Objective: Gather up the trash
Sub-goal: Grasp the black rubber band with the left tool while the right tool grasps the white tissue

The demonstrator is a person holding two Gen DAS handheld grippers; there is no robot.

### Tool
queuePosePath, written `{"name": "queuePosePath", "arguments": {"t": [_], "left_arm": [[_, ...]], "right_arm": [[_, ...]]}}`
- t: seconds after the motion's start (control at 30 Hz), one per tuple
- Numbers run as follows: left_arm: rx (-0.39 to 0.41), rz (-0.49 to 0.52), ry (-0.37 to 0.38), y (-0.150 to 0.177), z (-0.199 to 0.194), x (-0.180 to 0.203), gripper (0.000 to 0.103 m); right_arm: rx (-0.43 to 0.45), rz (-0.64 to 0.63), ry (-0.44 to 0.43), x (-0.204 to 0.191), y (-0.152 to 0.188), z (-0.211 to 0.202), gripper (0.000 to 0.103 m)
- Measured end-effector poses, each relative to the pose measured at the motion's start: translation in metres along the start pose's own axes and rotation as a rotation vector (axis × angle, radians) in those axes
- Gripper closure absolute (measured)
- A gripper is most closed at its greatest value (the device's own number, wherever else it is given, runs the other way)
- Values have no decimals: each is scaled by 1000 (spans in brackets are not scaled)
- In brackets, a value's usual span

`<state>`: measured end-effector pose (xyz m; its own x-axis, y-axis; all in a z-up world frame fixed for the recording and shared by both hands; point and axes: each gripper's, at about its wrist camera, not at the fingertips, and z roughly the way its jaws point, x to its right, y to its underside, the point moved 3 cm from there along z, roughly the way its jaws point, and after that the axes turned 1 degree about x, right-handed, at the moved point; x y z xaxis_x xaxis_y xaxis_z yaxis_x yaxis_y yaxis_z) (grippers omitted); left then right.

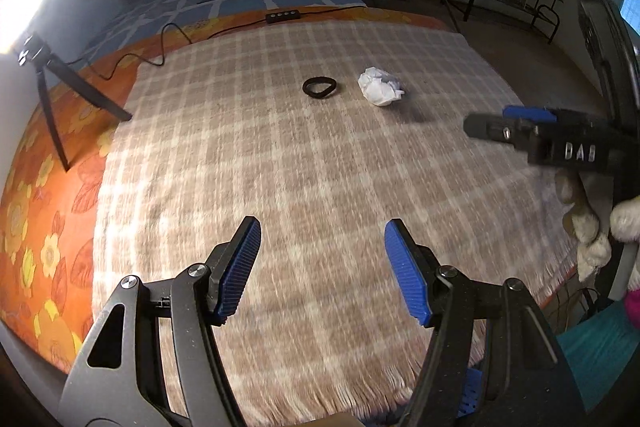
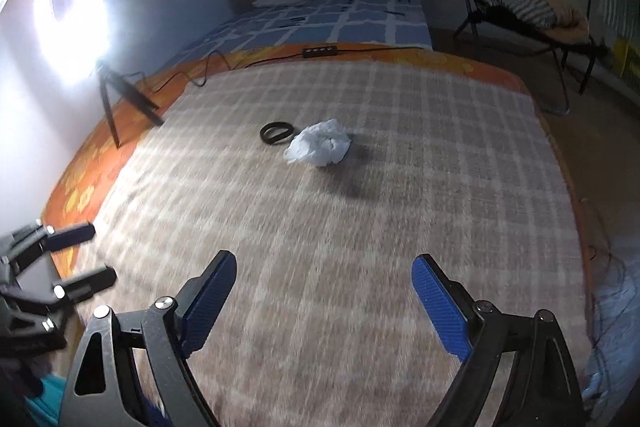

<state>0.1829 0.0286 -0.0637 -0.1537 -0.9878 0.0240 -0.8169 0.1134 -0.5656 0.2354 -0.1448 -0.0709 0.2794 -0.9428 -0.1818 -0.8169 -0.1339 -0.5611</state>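
A crumpled ball of white paper (image 1: 381, 86) lies on the checked blanket (image 1: 280, 187), just beside a black ring (image 1: 320, 87) and well ahead of both pairs of fingers. The left gripper (image 1: 322, 233) is spread wide and holds nothing. The right gripper (image 2: 324, 269) is likewise wide open and empty, the paper straight beyond its gap.
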Motion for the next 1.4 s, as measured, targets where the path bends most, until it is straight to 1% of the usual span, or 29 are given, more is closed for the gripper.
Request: {"name": "queuePosePath", "arguments": {"t": [0.07,0.17,0.2,0.33,0.37,0.43,0.5,0.57,0.6,0.63,0.7,0.77,0.87,0.9,0.97,1.03,1.1,1.17,1.2,1.27,1.3,1.33,1.4], "left_arm": [[-1,5,8,-8,4,-2,37],[39,-18,0,-27,3,-16,37],[45,-24,0,-32,5,-20,37],[36,-49,-5,-46,21,-35,37],[34,-55,-4,-49,25,-39,37],[27,-69,-2,-53,34,-46,37],[16,-94,16,-59,46,-55,37],[8,-113,26,-64,56,-61,37],[7,-120,30,-67,61,-63,38],[5,-123,36,-70,66,-64,41],[-1,-129,47,-78,77,-65,42],[-5,-128,56,-86,86,-64,42],[-5,-93,66,-99,100,-54,42],[-6,-83,73,-102,104,-51,43],[-20,-64,83,-108,114,-46,53],[-28,-49,84,-113,123,-42,54],[-33,-37,96,-116,131,-36,54],[-39,-33,104,-117,136,-31,54],[-45,-30,108,-118,141,-28,54],[-54,-20,107,-119,146,-23,55],[-58,-20,108,-120,150,-20,57],[-64,-24,110,-121,154,-18,62],[-69,-28,113,-123,160,-14,62]], "right_arm": [[1,28,-19,4,-12,7,12],[12,48,-39,7,-26,14,13],[16,60,-38,8,-32,17,15],[37,119,-96,11,-52,28,17],[36,123,-103,11,-55,32,18],[24,122,-113,7,-59,44,24],[4,105,-113,2,-63,57,28],[-17,86,-108,-3,-65,72,29],[-25,81,-105,-4,-65,77,31],[-34,77,-102,-6,-67,84,33],[-40,72,-88,-6,-70,93,33],[-40,68,-67,-4,-74,102,33],[-40,61,-52,-1,-78,112,33],[-40,54,-44,-1,-80,114,35],[-44,30,-25,0,-82,119,43],[-58,9,-20,2,-83,124,56],[-71,13,-49,6,-83,126,65],[-62,38,-72,12,-84,124,69],[-58,38,-74,13,-85,123,72],[-44,24,-61,15,-86,119,73],[-39,19,-56,15,-85,117,74],[-36,15,-55,17,-85,115,76],[-34,16,-51,19,-86,114,77]]}}
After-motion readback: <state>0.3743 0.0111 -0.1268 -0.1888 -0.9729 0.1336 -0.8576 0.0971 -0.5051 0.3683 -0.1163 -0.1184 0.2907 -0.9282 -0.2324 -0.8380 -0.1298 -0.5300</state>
